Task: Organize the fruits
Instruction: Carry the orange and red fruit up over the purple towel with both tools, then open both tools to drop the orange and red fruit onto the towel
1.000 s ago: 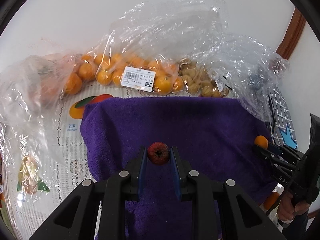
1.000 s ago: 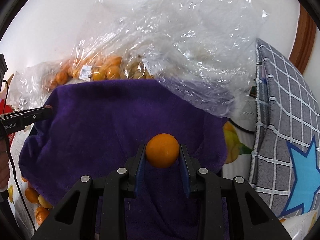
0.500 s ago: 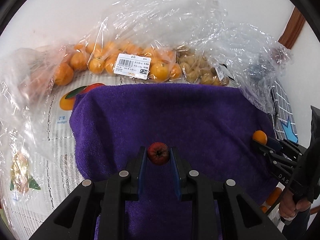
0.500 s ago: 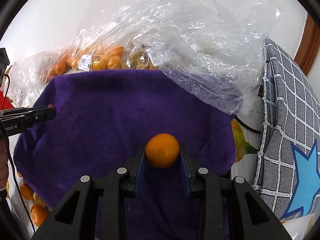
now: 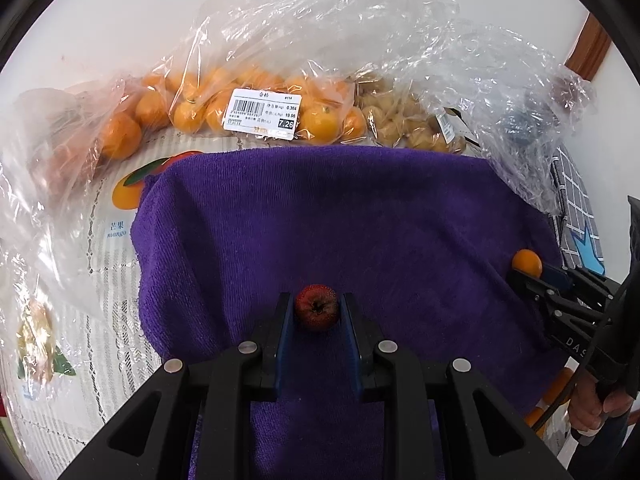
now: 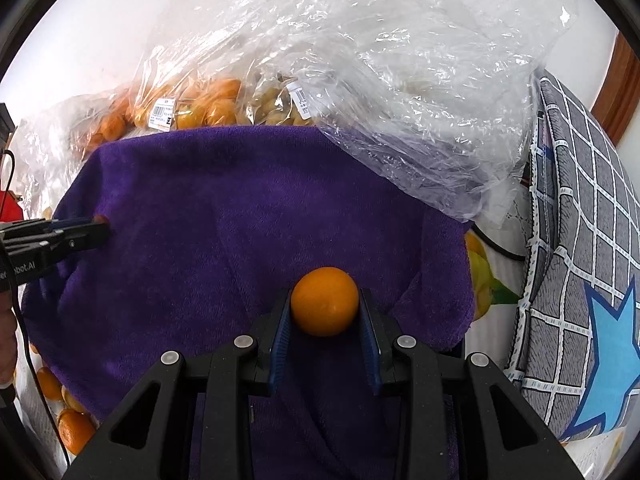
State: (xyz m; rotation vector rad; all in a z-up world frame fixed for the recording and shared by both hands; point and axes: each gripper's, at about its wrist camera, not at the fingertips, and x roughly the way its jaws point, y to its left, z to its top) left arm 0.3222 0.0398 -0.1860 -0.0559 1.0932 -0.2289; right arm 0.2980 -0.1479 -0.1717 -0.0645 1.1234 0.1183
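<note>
Your left gripper (image 5: 317, 312) is clamped on a small red fruit (image 5: 317, 307), pinched right at the fingertips, over the near middle of the purple towel (image 5: 340, 220). Your right gripper (image 6: 325, 312) is closed on an orange (image 6: 325, 301), also at the tips, over the towel's near right part.

Risks:
- Both fruits are round and held only by the very tips. Any tilt or jolt and they likely squirt out forward.
- If you let go from a height, they probably roll. The towel is rumpled, with folds, and its right edge is close to the orange, so it could run off towards the checked cushion (image 6: 580, 240).
- The red fruit looks soft; squeeze harder and you may bruise it.
- The loose clear plastic (image 6: 400, 80) overhangs the towel's far right corner. Reach far and the fingers could snag it and drag the bags.

Containers:
- Labelled bag (image 5: 260, 112) at the far edge: small oranges.
- Bag just right of it (image 5: 404, 128): pale yellowish fruits; kind unclear.
- Far left bag (image 5: 72, 132): a few more oranges.
- Loose oranges (image 6: 72, 428) lie past the towel's near left edge.
</note>
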